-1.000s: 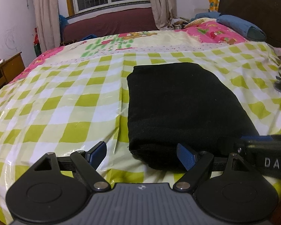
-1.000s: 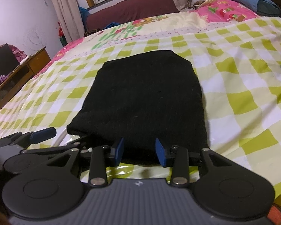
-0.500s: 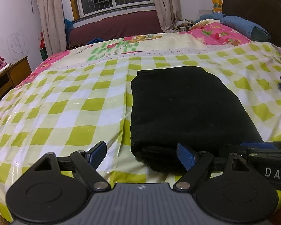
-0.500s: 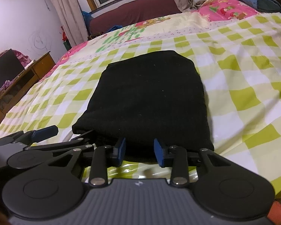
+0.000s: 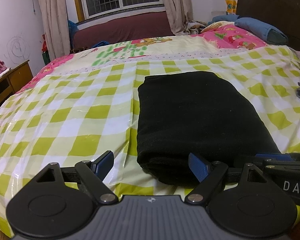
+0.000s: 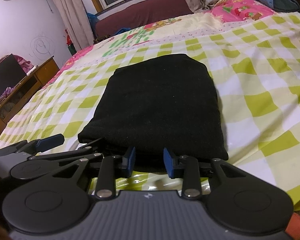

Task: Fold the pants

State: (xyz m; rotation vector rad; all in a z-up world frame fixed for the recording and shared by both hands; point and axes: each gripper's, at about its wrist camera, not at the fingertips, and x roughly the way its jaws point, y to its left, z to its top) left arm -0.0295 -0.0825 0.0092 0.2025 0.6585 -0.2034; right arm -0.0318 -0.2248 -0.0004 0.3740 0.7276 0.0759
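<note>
Through the left wrist camera I see my left gripper (image 5: pixel 151 165) with its blue pads wide apart, nothing between them. The black pants (image 5: pixel 198 118) lie folded in a rectangle on the checked sheet (image 5: pixel 70 116). Their near edge is just in front of my right pad (image 5: pixel 198 165). At the right edge, the right gripper (image 5: pixel 278 158) lies near the pants' near right corner; I cannot tell its state. A blue pillow (image 5: pixel 260 30) lies far back by the headboard (image 5: pixel 274 6).

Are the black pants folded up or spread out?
Folded: the black pants lie as a compact rectangle on the checkered bedspread, doubled layers at the near edge.
</note>
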